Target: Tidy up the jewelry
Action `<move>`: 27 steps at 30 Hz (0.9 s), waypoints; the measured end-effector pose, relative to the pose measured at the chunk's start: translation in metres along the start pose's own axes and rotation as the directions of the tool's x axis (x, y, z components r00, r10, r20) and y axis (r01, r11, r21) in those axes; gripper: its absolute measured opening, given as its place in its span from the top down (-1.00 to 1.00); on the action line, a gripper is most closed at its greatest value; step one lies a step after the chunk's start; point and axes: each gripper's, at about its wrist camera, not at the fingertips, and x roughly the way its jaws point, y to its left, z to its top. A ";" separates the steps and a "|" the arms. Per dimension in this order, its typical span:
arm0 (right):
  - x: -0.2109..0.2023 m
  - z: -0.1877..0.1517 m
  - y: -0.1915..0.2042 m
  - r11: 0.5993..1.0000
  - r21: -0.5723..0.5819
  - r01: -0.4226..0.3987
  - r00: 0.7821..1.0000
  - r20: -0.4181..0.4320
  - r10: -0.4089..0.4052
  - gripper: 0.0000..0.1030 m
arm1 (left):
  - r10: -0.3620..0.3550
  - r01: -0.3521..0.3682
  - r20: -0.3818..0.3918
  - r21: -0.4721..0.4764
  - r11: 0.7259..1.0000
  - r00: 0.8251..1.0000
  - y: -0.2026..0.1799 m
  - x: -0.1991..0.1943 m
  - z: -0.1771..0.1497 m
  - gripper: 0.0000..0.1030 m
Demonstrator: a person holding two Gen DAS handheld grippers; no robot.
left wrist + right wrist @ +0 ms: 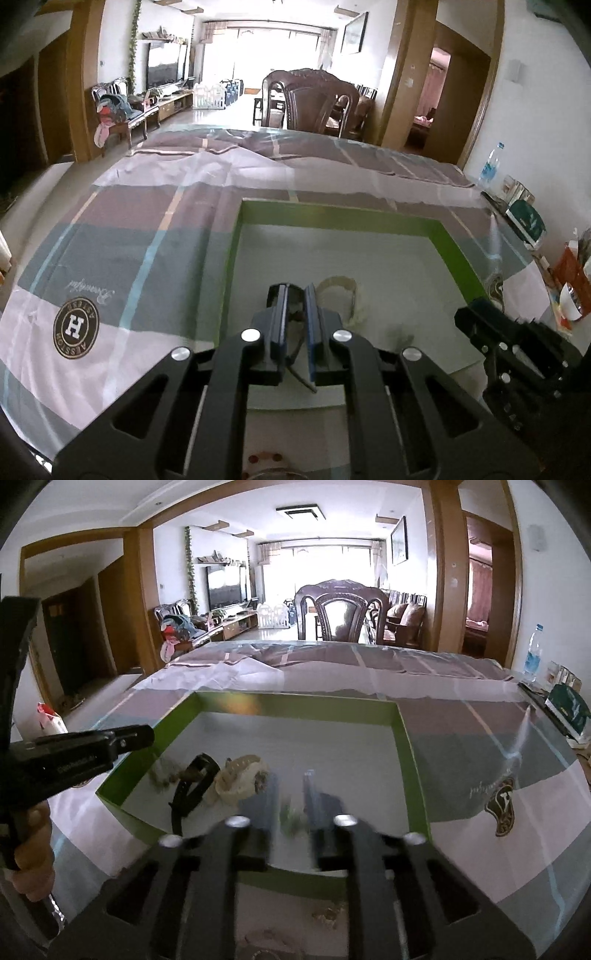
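Note:
A green-rimmed tray [458,254] with a pale floor lies on the table; it also shows in the right wrist view [406,738]. My left gripper [295,295] is over the tray and shut on a black watch [293,317], whose strap hangs down between the fingers. A cream watch [351,299] lies in the tray just right of it. In the right wrist view the black watch [195,775] and cream watch [240,779] sit at the tray's left, beside a small beaded piece [164,775]. My right gripper [291,797] is blurred, its fingers narrowly apart around a small greenish piece [291,818].
A checked cloth [147,240] covers the table. More small jewelry [328,912] lies on the cloth in front of the tray. A bottle [489,166], boxes [526,218] and a bowl [570,299] crowd the right edge. A chair [343,609] stands beyond the far edge.

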 end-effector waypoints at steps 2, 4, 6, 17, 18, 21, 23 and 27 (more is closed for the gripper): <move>-0.009 -0.004 -0.002 1.000 0.002 0.002 1.000 0.006 -0.002 0.30 | 0.010 -0.010 -0.001 0.013 1.000 1.000 0.001 -0.005 -0.007 0.78; -0.021 -0.010 -0.006 1.000 0.006 -0.006 1.000 0.006 0.006 0.30 | 0.029 -0.029 -0.001 0.025 0.999 1.000 0.002 -0.014 -0.016 0.75; -0.035 -0.022 -0.009 1.000 0.004 -0.014 1.000 0.000 0.014 0.30 | 0.051 -0.052 0.002 0.039 0.998 0.999 0.006 -0.026 -0.029 0.63; -0.025 -0.086 -0.023 0.998 0.062 -0.030 0.980 -0.196 0.041 0.30 | 0.123 -0.122 -0.174 0.016 0.992 0.977 0.026 -0.022 -0.104 0.48; -0.024 -0.088 -0.022 0.998 0.059 -0.036 0.978 -0.203 0.047 0.30 | 0.121 -0.120 -0.176 0.017 0.993 0.977 0.026 -0.022 -0.108 0.46; -0.025 -0.093 -0.016 0.998 0.041 -0.046 0.976 -0.212 0.054 0.30 | 0.118 -0.116 -0.178 0.019 0.993 0.977 0.024 -0.025 -0.114 0.31; -0.024 -0.094 -0.013 0.998 0.038 -0.049 0.975 -0.216 0.056 0.30 | 0.117 -0.113 -0.184 0.032 0.993 0.976 0.021 -0.024 -0.117 0.32; -0.023 -0.099 -0.009 0.998 0.033 -0.049 0.972 -0.228 0.055 0.30 | 0.109 -0.103 -0.204 0.041 0.994 0.973 0.018 -0.020 -0.121 0.32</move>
